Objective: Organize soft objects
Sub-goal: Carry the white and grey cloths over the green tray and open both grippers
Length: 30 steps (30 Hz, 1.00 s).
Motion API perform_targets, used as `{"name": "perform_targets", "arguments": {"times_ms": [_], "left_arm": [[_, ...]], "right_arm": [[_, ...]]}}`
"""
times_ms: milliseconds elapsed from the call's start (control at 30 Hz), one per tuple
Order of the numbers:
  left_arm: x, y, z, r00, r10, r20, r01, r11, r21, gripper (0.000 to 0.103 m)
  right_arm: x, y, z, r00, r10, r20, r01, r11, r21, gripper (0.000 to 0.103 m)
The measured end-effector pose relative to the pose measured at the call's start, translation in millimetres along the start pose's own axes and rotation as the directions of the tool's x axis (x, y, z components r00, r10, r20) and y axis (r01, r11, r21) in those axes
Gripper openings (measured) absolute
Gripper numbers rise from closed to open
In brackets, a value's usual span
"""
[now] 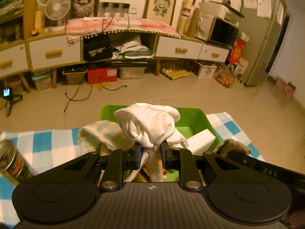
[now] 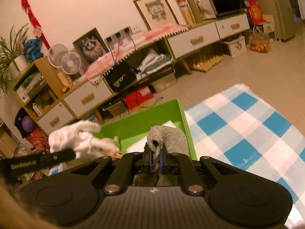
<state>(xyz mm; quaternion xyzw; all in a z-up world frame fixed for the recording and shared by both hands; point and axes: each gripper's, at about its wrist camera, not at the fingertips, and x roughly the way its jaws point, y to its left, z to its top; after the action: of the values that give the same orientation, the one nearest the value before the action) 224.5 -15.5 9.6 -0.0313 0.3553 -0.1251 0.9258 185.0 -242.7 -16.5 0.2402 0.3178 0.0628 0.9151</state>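
In the left wrist view my left gripper (image 1: 151, 150) is shut on a bunched white cloth (image 1: 148, 124), held up in front of a green bin (image 1: 192, 114). A checked beige-and-blue towel (image 1: 99, 133) lies just left of it, and a white foam block (image 1: 202, 140) rests in the bin. A grey fuzzy cloth (image 1: 233, 147) shows at the right. In the right wrist view my right gripper (image 2: 156, 156) is shut on that grey fuzzy cloth (image 2: 171, 139), at the right wall of the green bin (image 2: 150, 114). The white cloth (image 2: 76, 137) hangs at the left there.
A blue-and-white checked tablecloth (image 2: 244, 126) covers the table. A metal can (image 1: 11, 162) stands at the left on it. Beyond the table lie a tiled floor, a low cabinet (image 1: 57, 51) with drawers, boxes and loose cables.
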Motion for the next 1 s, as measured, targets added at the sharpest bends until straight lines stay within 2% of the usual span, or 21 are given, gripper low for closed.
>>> {"name": "perform_targets", "arguments": {"times_ms": [267, 500, 633, 733, 833, 1000], "left_arm": [[30.9, -21.7, -0.2, 1.0, 0.02, -0.018, -0.019, 0.996, 0.087, 0.02], [44.4, -21.1, -3.0, 0.998, 0.031, -0.062, -0.026, 0.996, 0.08, 0.022], [41.5, -20.9, -2.8, 0.998, 0.026, -0.058, -0.021, 0.996, 0.089, 0.03], [35.1, -20.8, -1.5, 0.999, 0.032, -0.041, -0.029, 0.996, 0.087, 0.044], [28.8, -19.7, 0.2, 0.999, 0.035, -0.031, -0.033, 0.997, 0.074, 0.054], [17.5, -18.7, 0.1, 0.999, 0.047, -0.016, -0.045, 0.997, 0.069, 0.065]], "right_arm": [[16.2, 0.9, -7.7, 0.999, -0.018, -0.038, 0.017, 1.0, -0.015, 0.003], [21.1, 2.4, -10.4, 0.998, -0.025, -0.057, 0.024, 1.0, -0.019, 0.004], [18.4, 3.3, -8.0, 0.998, -0.019, -0.055, 0.019, 1.0, -0.007, 0.006], [14.2, 4.5, -5.5, 0.999, -0.006, -0.054, 0.006, 1.0, -0.004, 0.018], [8.8, 5.2, -3.5, 0.999, 0.004, -0.05, -0.004, 1.0, 0.002, 0.029], [-1.9, 4.4, -0.5, 0.999, -0.001, -0.036, 0.002, 1.0, 0.007, 0.033]]}}
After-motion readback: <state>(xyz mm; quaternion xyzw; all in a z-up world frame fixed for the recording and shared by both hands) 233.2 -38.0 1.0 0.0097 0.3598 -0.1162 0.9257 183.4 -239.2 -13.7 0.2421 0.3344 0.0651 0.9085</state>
